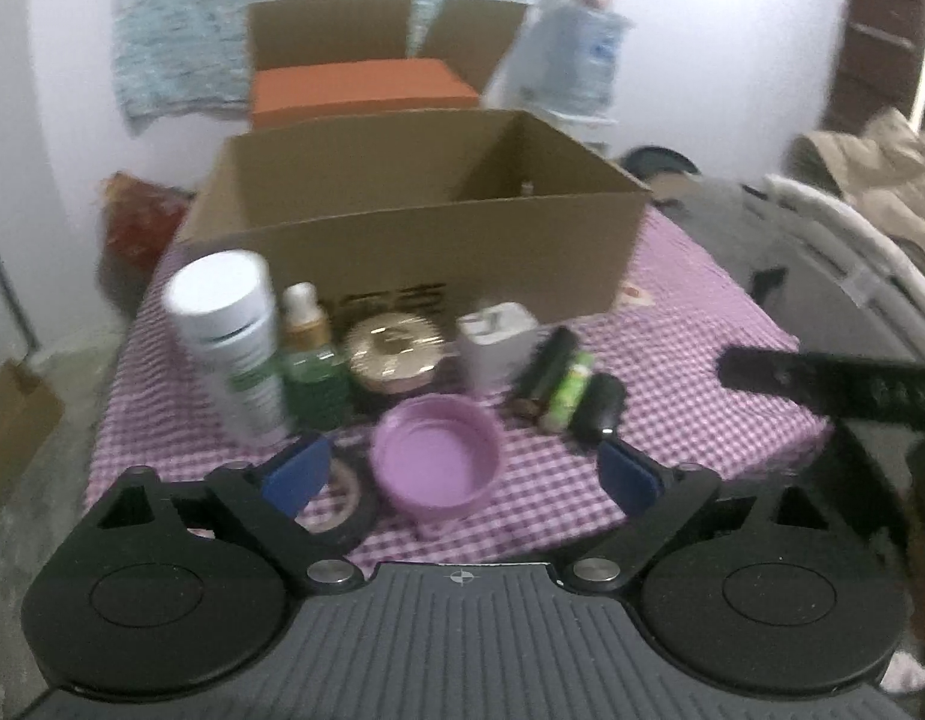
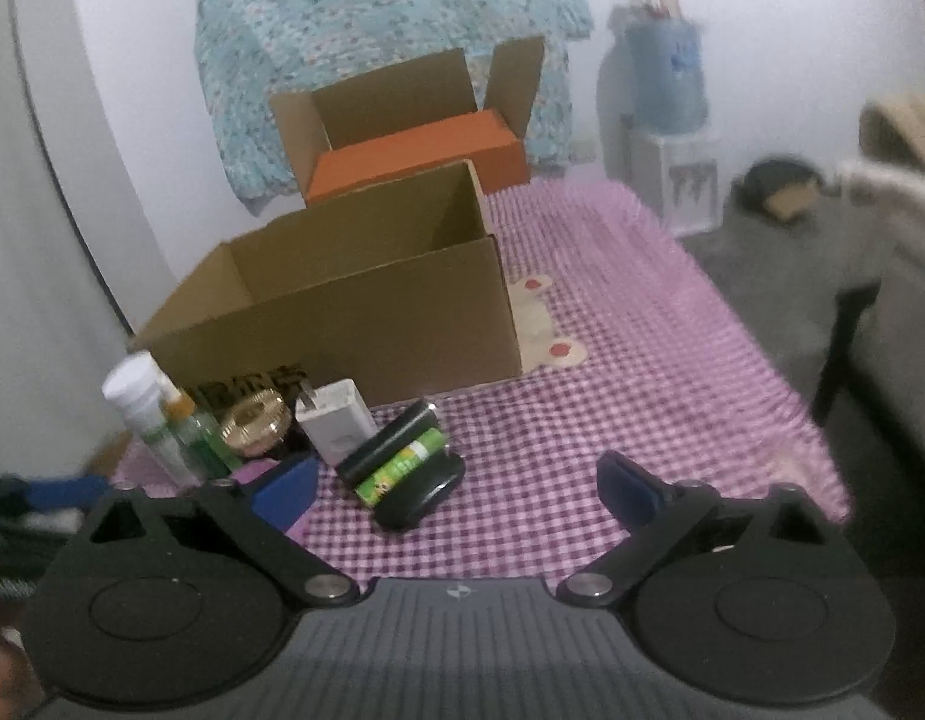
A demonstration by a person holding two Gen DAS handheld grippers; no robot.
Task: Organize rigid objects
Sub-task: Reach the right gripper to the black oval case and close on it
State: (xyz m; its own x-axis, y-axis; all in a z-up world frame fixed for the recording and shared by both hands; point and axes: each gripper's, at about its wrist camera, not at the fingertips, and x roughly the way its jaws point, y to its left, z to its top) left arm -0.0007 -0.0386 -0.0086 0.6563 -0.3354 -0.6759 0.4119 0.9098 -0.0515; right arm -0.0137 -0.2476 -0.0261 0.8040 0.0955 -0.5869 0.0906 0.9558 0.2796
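Fingers of the left gripper [image 1: 462, 468] gape empty around the lilac plastic bowl [image 1: 435, 465] at the counter's near edge; closing off-centre could tip it. Right gripper [image 2: 456, 483], equally spread and empty, nears the black-and-green cylinders [image 2: 402, 462], which might roll; the open cardboard box [image 2: 366, 300] waits behind.

On the worktop [image 1: 672, 324], a row of small things stands before the open box [image 1: 414, 222]: tall bottle [image 1: 228, 348] at frame left, then small bottle [image 1: 309, 354], round tin [image 1: 393, 354], charger [image 1: 498, 342], cylinders [image 1: 567, 390]. The bowl [image 1: 435, 462] sits nearest, lower centre.
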